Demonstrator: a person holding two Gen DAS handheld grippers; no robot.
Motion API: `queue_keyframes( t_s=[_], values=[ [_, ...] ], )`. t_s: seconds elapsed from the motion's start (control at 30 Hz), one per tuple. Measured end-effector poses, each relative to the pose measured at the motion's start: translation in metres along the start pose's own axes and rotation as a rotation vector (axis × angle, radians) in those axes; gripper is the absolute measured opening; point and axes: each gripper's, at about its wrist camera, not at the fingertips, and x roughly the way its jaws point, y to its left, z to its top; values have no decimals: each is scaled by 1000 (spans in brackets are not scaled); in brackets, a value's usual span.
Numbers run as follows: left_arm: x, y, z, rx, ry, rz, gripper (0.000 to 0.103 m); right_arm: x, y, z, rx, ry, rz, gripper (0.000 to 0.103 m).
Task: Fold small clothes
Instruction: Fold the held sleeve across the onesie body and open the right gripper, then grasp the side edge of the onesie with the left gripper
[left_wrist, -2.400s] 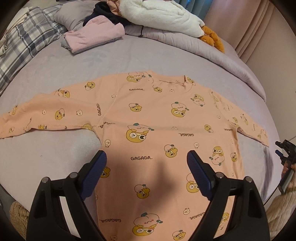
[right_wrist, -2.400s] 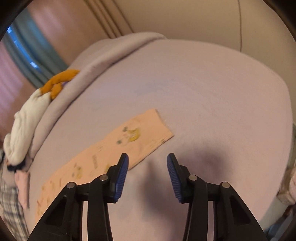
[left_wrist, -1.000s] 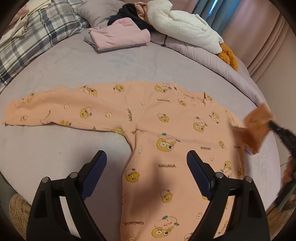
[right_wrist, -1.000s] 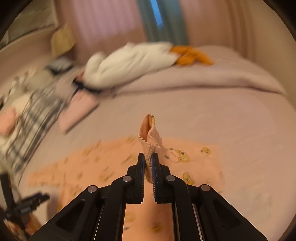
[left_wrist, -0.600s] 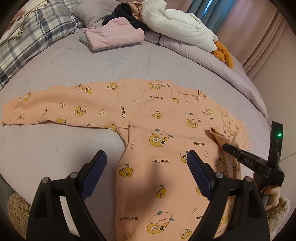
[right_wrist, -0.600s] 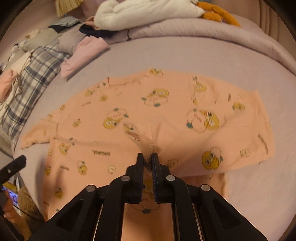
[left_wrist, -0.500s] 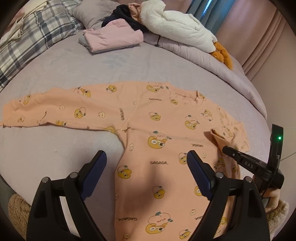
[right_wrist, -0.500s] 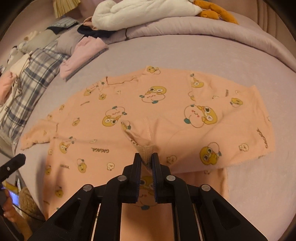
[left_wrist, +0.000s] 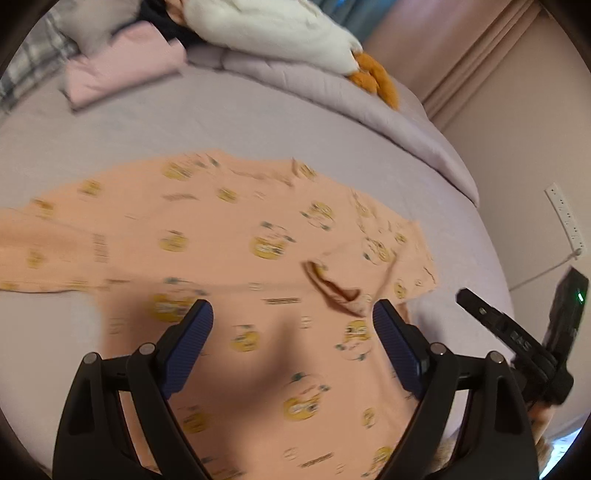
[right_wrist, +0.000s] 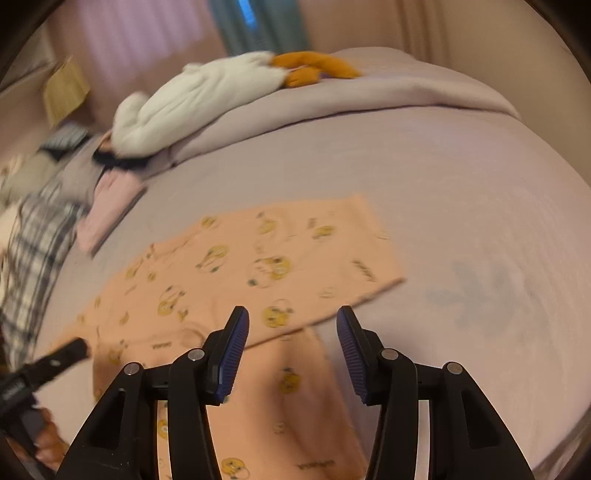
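Dim warm light; my view smears with motion blur, fisheye bends the dark-ringed edges, my claws' shadow falls below

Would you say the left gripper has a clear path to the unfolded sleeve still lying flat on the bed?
Probably yes: the left gripper hangs open above the orange shirt, and nothing lies on or over the flat sleeve.
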Motion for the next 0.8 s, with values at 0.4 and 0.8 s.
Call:
queue_keyframes(
  t_s=[0.4, 0.8],
  values=[
    [72, -33, 15, -17, 99, -71, 78, -13, -49, -9, 162, -54, -112, 56],
    [114, -43, 15, 39, 136, -8, 13, -18, -77, -18, 227, -52, -133, 57]
  ],
)
